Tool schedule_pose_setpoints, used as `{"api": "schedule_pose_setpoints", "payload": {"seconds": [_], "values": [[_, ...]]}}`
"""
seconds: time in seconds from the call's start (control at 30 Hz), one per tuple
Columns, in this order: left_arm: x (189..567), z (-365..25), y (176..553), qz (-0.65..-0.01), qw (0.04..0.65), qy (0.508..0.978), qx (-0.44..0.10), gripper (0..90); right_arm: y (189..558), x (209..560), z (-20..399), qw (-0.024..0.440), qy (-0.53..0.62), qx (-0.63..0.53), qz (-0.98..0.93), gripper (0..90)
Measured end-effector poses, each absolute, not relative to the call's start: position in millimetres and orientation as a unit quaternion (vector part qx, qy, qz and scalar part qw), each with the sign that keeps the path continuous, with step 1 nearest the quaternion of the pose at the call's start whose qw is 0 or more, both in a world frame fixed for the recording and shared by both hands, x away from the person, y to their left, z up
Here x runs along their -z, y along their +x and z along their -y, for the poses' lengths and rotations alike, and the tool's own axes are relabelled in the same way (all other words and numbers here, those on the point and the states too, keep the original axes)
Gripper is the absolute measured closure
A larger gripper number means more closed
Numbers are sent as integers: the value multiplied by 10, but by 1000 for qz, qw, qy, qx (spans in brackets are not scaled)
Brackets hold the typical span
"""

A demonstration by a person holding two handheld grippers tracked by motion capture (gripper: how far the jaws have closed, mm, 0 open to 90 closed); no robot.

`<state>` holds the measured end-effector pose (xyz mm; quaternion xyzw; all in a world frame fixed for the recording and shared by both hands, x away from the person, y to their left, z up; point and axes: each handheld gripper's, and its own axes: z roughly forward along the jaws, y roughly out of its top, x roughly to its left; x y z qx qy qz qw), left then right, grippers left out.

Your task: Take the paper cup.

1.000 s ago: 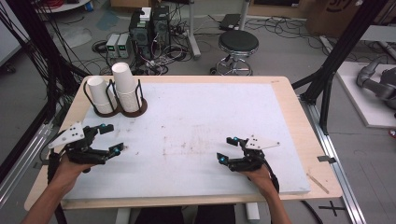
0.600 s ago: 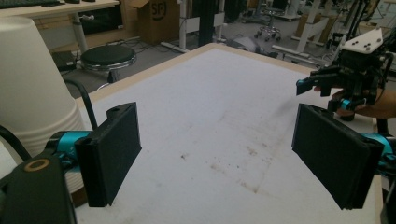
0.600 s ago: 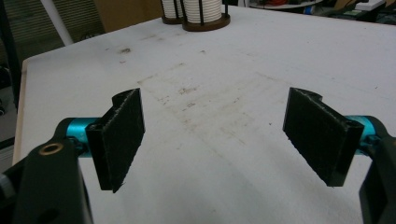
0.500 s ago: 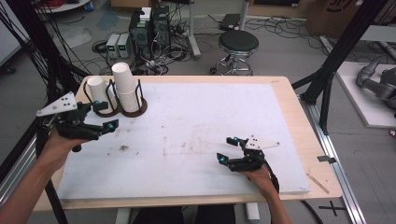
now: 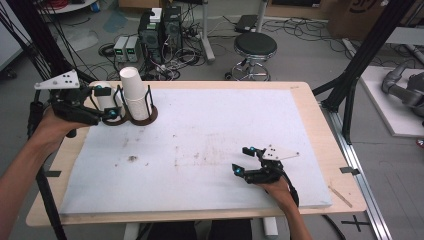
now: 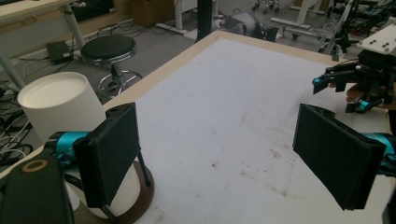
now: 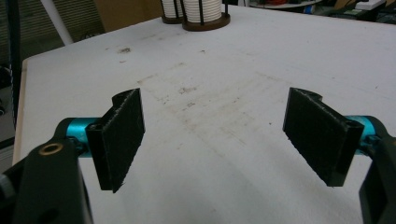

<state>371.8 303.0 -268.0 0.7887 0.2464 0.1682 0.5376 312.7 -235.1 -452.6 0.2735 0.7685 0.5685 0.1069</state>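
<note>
The left claw (image 5: 107, 102), jaws apart and empty, hovers beside the paper cups (image 5: 134, 93) in their holder (image 5: 150, 116), while the right claw (image 5: 243, 161) rests open on the worktop (image 5: 210, 140).

white cups (image 5: 135, 92), brown holder (image 5: 150, 116), black fingers (image 6: 111, 156)

Matt paper cups (image 5: 134, 92); dark wood holder (image 5: 145, 117); stained white mat (image 5: 210, 150).

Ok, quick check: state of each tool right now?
Left tool: open, holding nothing, raised beside the white cups in their holder.
Right tool: open, empty, low over the white mat.
</note>
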Motion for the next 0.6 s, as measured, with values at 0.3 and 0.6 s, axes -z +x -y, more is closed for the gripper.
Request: {"api": "schedule_pose_setpoints", "payload": {"seconds": [0.3,0.6], "values": [[2409,-3038,4089,-223,516,810,-168,143,3126,4525,2349,110,273,-567,-770,214],[2235,-3054,4464,-216,481,836,-152,142,3137,4525,2348,109,276,-565,-770,214]]}}
